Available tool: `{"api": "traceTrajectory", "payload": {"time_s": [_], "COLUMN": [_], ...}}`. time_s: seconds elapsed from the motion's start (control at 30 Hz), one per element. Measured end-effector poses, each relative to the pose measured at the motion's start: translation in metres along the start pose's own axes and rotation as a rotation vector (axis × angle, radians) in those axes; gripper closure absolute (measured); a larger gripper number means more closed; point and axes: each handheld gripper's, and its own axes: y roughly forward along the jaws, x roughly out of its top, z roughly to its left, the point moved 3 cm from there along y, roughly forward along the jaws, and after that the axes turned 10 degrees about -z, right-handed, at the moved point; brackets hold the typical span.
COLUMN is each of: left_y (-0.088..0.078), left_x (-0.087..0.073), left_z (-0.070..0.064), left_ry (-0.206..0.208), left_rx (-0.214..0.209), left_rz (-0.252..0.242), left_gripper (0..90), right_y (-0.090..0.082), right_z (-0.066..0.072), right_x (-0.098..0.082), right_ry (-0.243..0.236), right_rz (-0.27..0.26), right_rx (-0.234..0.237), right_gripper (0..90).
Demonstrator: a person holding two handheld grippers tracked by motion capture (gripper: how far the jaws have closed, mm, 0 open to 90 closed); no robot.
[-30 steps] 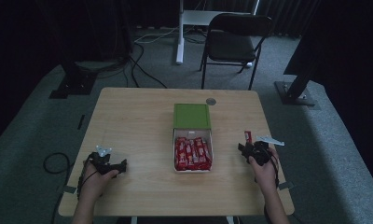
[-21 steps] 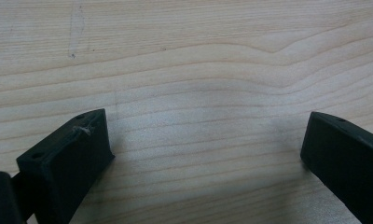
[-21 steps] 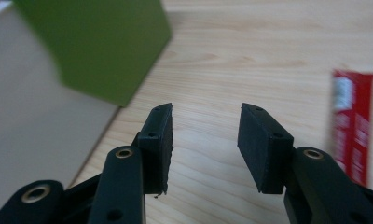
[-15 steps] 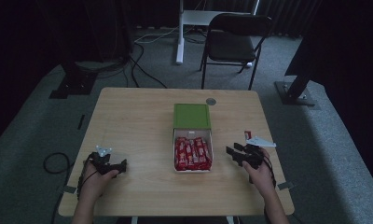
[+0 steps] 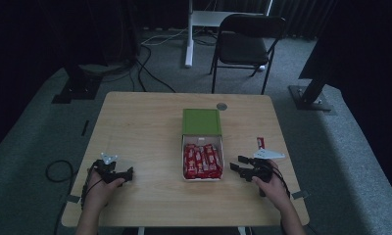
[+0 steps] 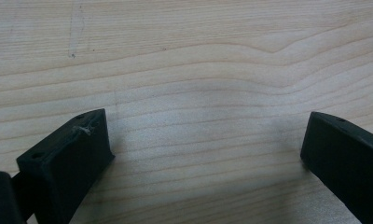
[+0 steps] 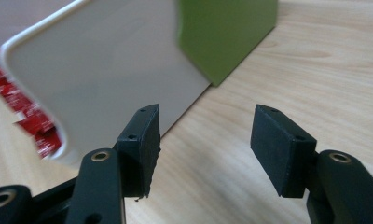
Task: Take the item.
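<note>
Beside the white box (image 5: pixel 202 177) (snack bars inside), the right gripper (image 5: pixel 237 165) has just been opening, empty; left gripper (image 5: pixel 127 172) agape.

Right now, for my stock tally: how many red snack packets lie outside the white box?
1: a red packet lies on the table, beyond the right gripper. Others fill the white box.

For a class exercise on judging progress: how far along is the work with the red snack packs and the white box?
Done: the white box holds a row of red packs, with its green lid lying behind it. In hand: nothing. The right tool, jaws just opening and empty, points at the box's side; the left tool rests open on the table. Left: one red pack lies loose beyond the right tool; the lid is off.
</note>
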Motion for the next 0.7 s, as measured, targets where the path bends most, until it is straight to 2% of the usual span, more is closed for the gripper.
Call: {"api": "traceTrajectory", "payload": {"time_s": [0.17, 0.27, 0.3, 0.4, 0.47, 0.63, 0.7], "left_y": [0.0, 0.0, 0.0, 0.0, 0.0, 0.0, 0.0], "left_x": [0.0, 0.0, 0.0, 0.0, 0.0, 0.0, 0.0], "left_z": [0.0, 0.0, 0.0, 0.0, 0.0, 0.0, 0.0], "left_ry": [0.0, 0.0, 0.0, 0.0, 0.0, 0.0, 0.0], "left_rx": [0.0, 0.0, 0.0, 0.0, 0.0, 0.0, 0.0], "left_rz": [0.0, 0.0, 0.0, 0.0, 0.0, 0.0, 0.001], "left_gripper": [2.1, 2.1, 2.1, 2.1, 2.1, 2.1, 2.1], "right_y": [-0.002, -0.002, -0.002, -0.001, -0.001, 0.0, 0.0], "right_z": [0.004, 0.008, 0.008, 0.012, 0.013, 0.012, 0.012], "right_x": [-0.005, -0.009, -0.009, -0.012, -0.012, -0.018, -0.022], "right_ry": [-0.03, -0.019, -0.019, -0.072, -0.089, -0.117, -0.146], "right_rz": [0.017, 0.024, 0.024, 0.041, 0.045, 0.098, 0.129], "right_rx": [0.047, 0.092, 0.092, 0.108, 0.12, 0.124, 0.126], "right_gripper": [40.0, 38.0, 38.0, 37.6, 36.9, 34.3, 33.6]}}
